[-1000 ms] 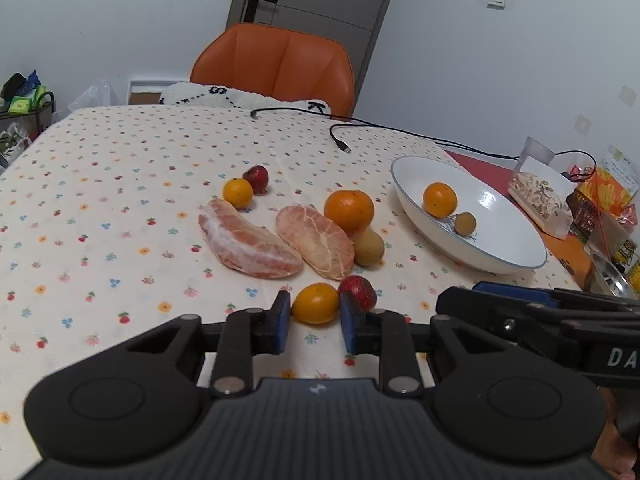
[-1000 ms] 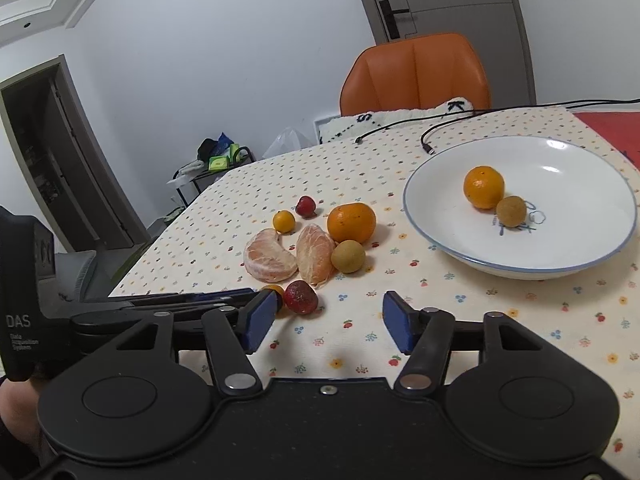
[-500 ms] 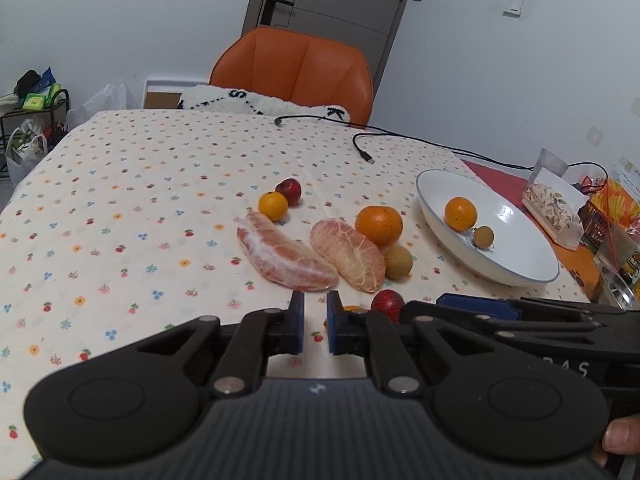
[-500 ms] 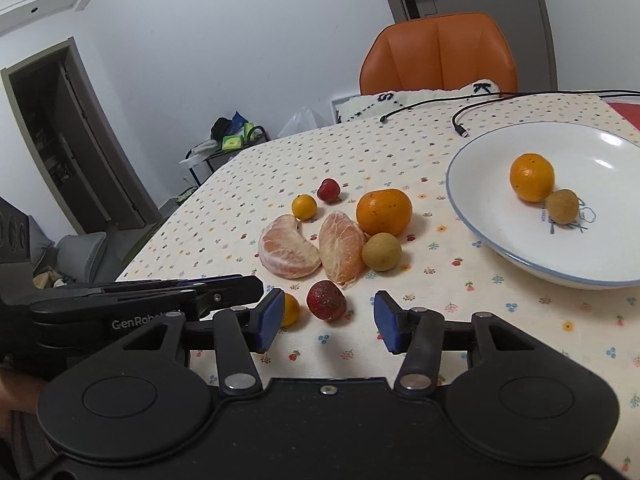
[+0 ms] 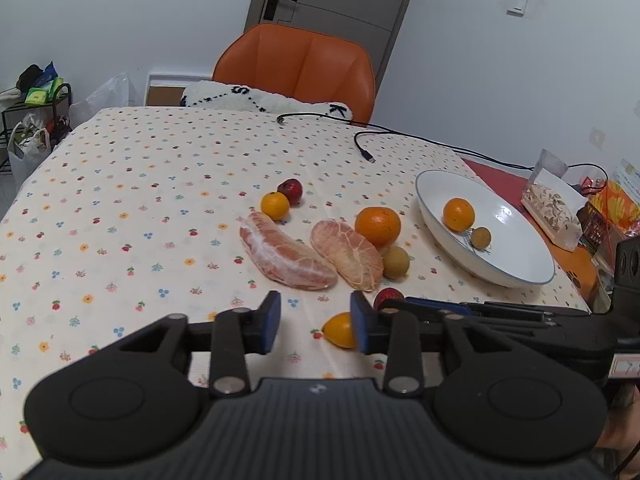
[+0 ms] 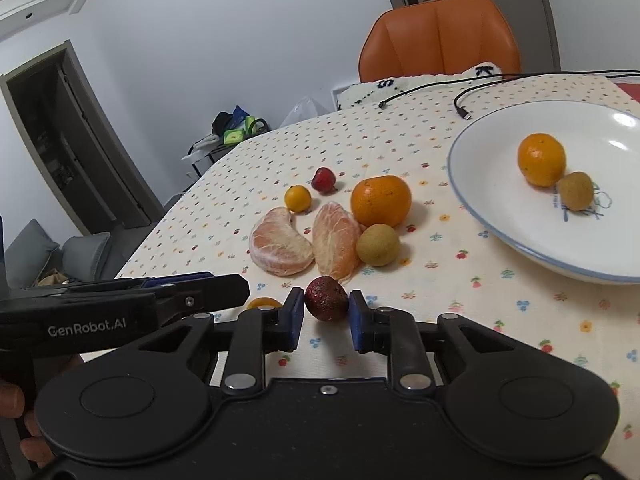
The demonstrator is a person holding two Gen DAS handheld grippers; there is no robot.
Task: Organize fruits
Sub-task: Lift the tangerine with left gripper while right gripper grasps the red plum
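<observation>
My right gripper (image 6: 326,320) is shut on a dark red fruit (image 6: 326,298) that rests on the flowered tablecloth. Just left of it my left gripper (image 5: 315,328) stands open; a small orange fruit (image 5: 339,330) lies against the inside of its right finger, half hidden. Farther off lie two peeled citrus segments (image 5: 286,258), a large orange (image 5: 377,226), a brown-green round fruit (image 5: 395,262), another small orange (image 5: 275,205) and a second red fruit (image 5: 291,189). On the right, a white plate (image 6: 460,184) holds an orange (image 6: 541,159) and a small brown fruit (image 6: 575,191).
A black cable (image 5: 362,148) trails across the far side of the table. An orange chair (image 5: 296,68) stands behind it. Snack bags (image 5: 554,208) crowd the right edge beyond the plate. A hand (image 6: 16,400) holds the left gripper's handle.
My right gripper moved forward and closed its fingers around the dark red fruit. The left gripper, shut half a second ago, has opened, with the small orange fruit now by its right finger.
</observation>
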